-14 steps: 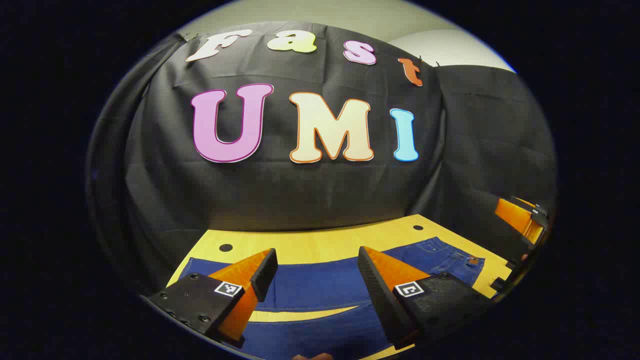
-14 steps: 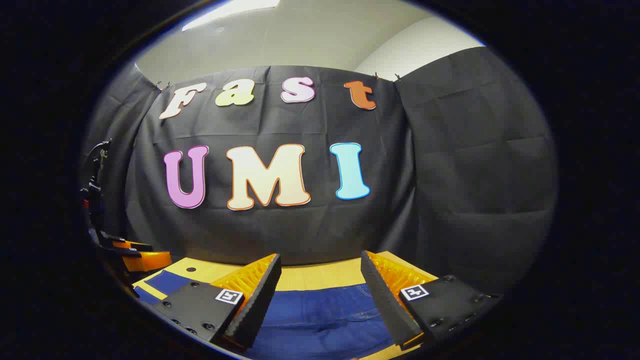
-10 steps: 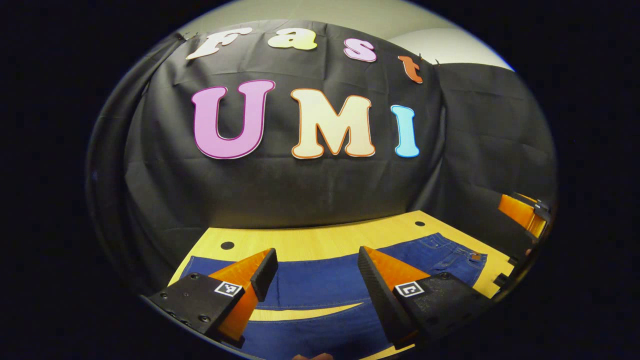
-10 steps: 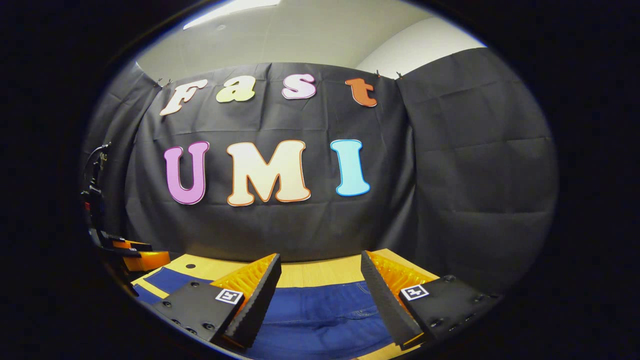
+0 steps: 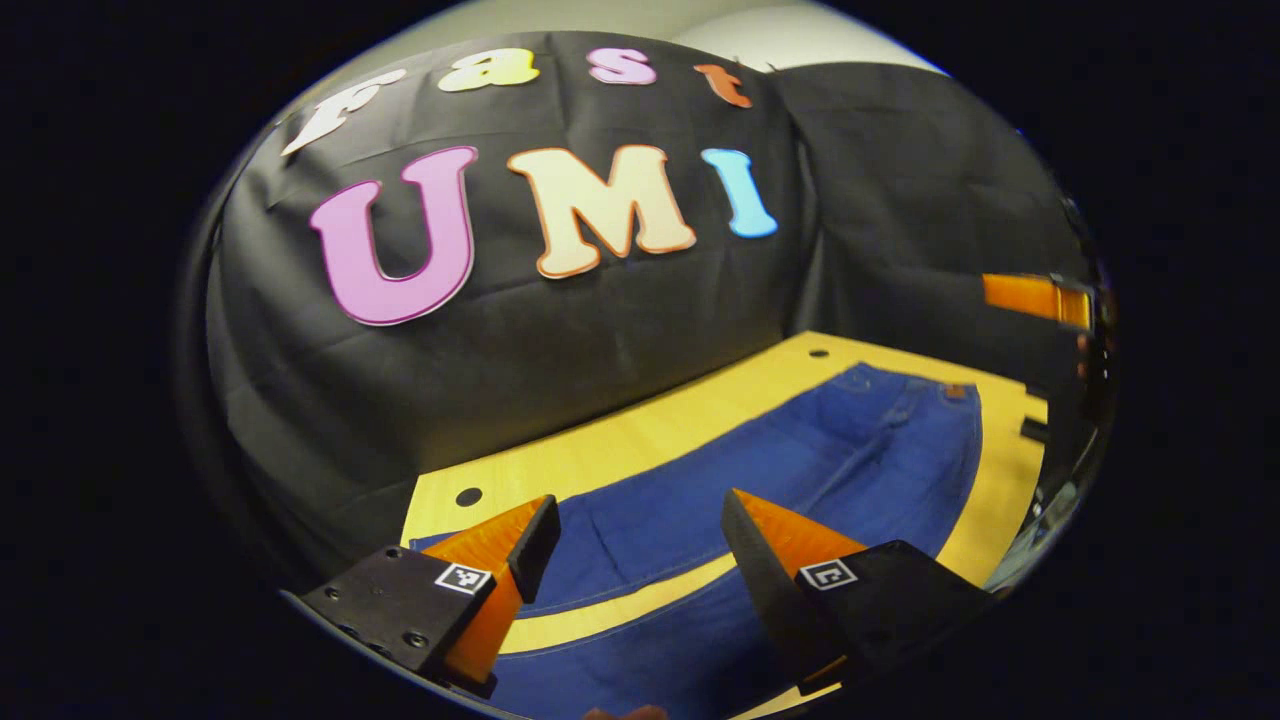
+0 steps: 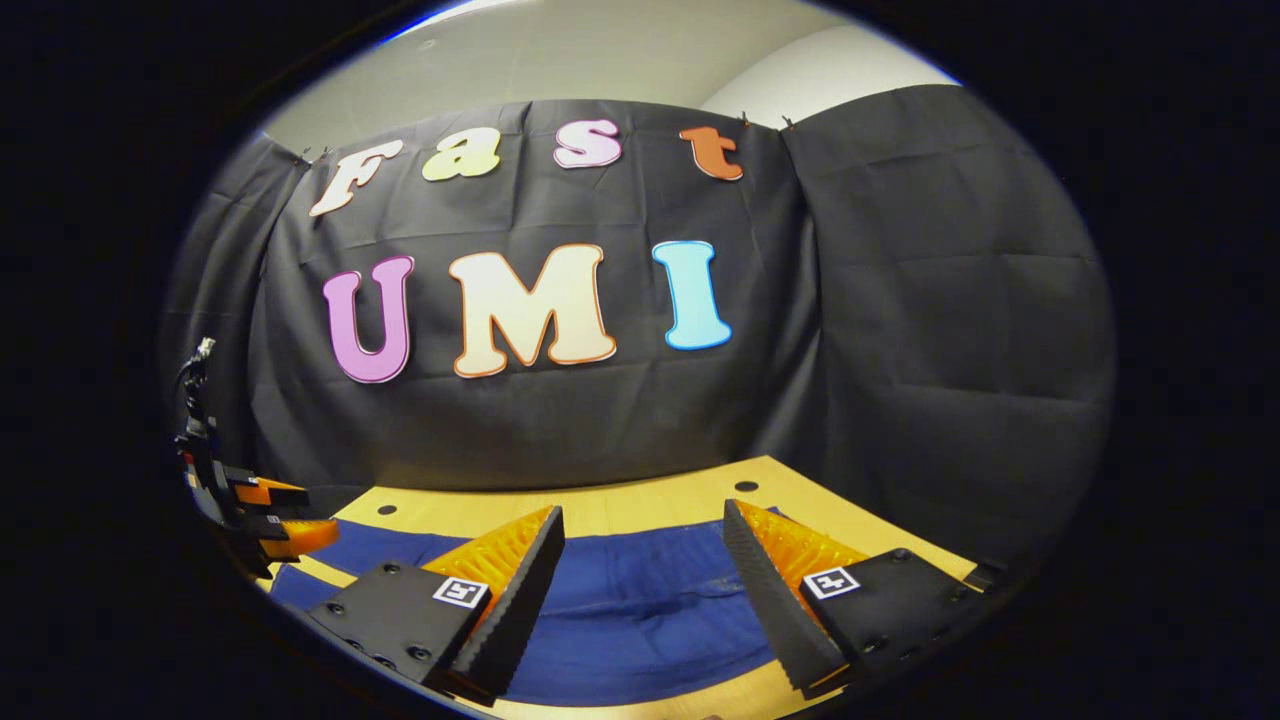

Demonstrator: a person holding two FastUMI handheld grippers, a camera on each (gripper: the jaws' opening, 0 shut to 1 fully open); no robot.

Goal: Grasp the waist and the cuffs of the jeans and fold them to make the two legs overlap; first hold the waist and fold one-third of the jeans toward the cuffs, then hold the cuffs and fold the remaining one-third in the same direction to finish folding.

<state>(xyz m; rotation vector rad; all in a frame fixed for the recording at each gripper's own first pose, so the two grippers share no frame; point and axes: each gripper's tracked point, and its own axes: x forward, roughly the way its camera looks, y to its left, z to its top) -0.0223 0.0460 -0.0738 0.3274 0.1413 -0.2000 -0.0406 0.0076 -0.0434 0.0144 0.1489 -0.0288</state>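
Blue jeans (image 5: 760,470) lie flat on the yellow table (image 5: 640,430), their two legs spread apart with a strip of table between them. The waist (image 5: 925,390) sits at the far right in the left gripper view. My left gripper (image 5: 640,520) hovers open above the leg end, nothing between its fingers. In the right gripper view the jeans (image 6: 640,610) lie under my right gripper (image 6: 640,525), which is open and holds nothing. The right gripper (image 5: 1035,298) shows orange at the far right of the left gripper view. The left gripper (image 6: 270,515) shows at the left edge of the right gripper view.
The yellow table (image 6: 640,500) has small dark holes (image 5: 468,496) near its back edge (image 6: 746,486). Black cloth walls close in the back and the right side of the table.
The left gripper has tilted and swung, so more of the jeans and the waist show to its right. The right gripper has tipped down a little, showing more table. Both stay open.
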